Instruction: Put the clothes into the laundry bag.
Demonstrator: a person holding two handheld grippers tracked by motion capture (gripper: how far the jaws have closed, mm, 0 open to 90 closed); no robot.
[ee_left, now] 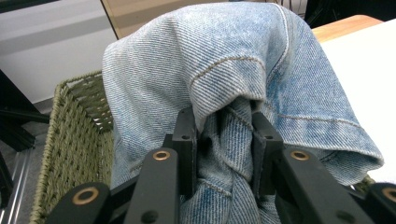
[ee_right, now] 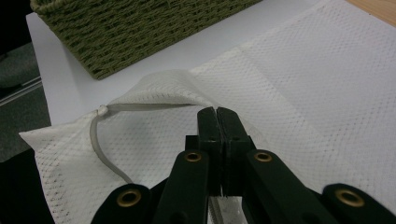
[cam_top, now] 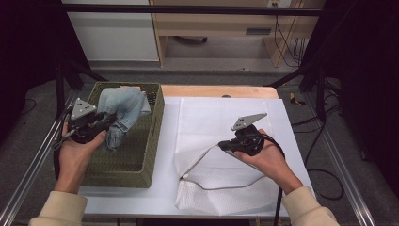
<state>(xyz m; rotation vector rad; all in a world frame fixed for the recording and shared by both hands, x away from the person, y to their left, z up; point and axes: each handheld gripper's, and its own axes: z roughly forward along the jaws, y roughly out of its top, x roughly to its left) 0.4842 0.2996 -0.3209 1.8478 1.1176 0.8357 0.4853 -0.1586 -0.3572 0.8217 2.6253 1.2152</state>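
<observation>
A bundle of pale blue jeans (cam_top: 124, 106) hangs over the green wicker basket (cam_top: 157, 122) at the table's left. My left gripper (cam_top: 110, 120) is shut on a fold of them; in the left gripper view the denim (ee_left: 210, 60) bulges between and over the jaws (ee_left: 222, 121). A white mesh bag (cam_top: 226, 117) lies flat on the table at the right. My right gripper (cam_top: 221, 146) is shut on the bag's left edge and lifts it slightly. In the right gripper view the raised edge (ee_right: 163, 88) meets the closed tips (ee_right: 217, 112).
A grey drawstring cord (cam_top: 221, 187) runs from the bag's mouth along its near part (ee_right: 100, 144). The basket's woven wall (ee_right: 140, 32) stands just left of the bag. Bare white tabletop (cam_top: 167, 155) separates them. Metal frame rails run along both table sides.
</observation>
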